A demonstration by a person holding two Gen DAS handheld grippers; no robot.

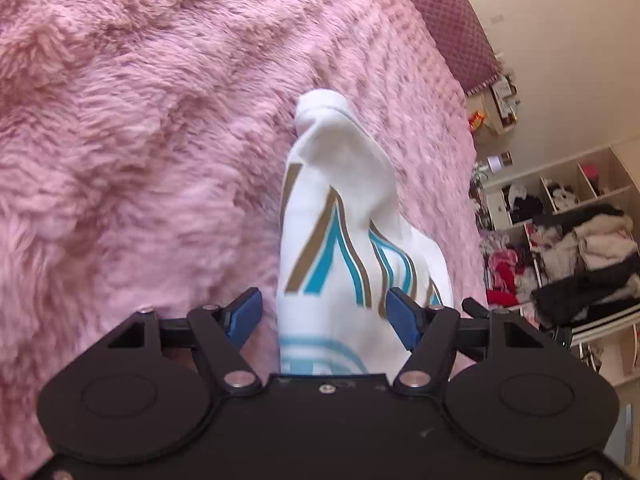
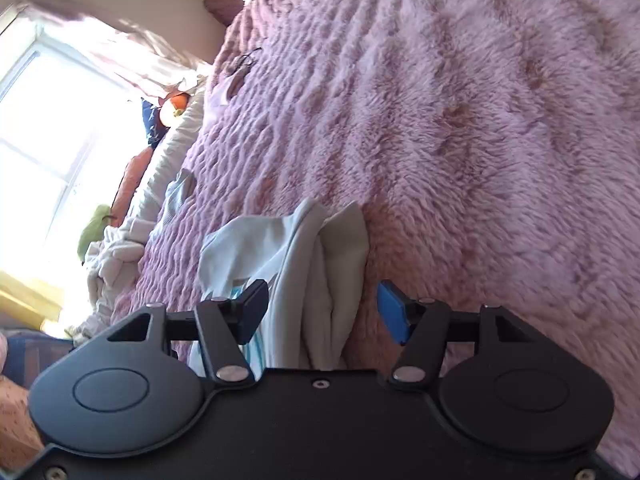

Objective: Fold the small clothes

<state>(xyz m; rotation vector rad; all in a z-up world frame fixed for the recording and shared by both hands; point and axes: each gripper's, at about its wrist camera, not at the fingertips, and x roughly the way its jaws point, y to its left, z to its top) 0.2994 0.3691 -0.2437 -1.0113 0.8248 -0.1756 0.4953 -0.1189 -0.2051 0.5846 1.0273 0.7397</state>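
A small white garment (image 1: 344, 208) with teal and brown stripes lies bunched on the fluffy pink blanket (image 1: 140, 140), running away from me between the jaws of my left gripper (image 1: 325, 312). Those jaws stand open: the left blue pad is clear of the cloth and the right pad is at its edge. In the right wrist view the same pale garment (image 2: 320, 264) shows as cream and white folds on the blanket (image 2: 480, 120). My right gripper (image 2: 324, 312) is open around it, with its right pad apart from the cloth and its left finger over the white edge.
White shelves (image 1: 580, 248) stuffed with dark, red and pale clothes stand beyond the bed's right side, under a maroon quilted headboard (image 1: 452, 20). In the right wrist view a bright window (image 2: 52, 128), cushions and a heap of pale cloth (image 2: 112, 256) line the bed's left edge.
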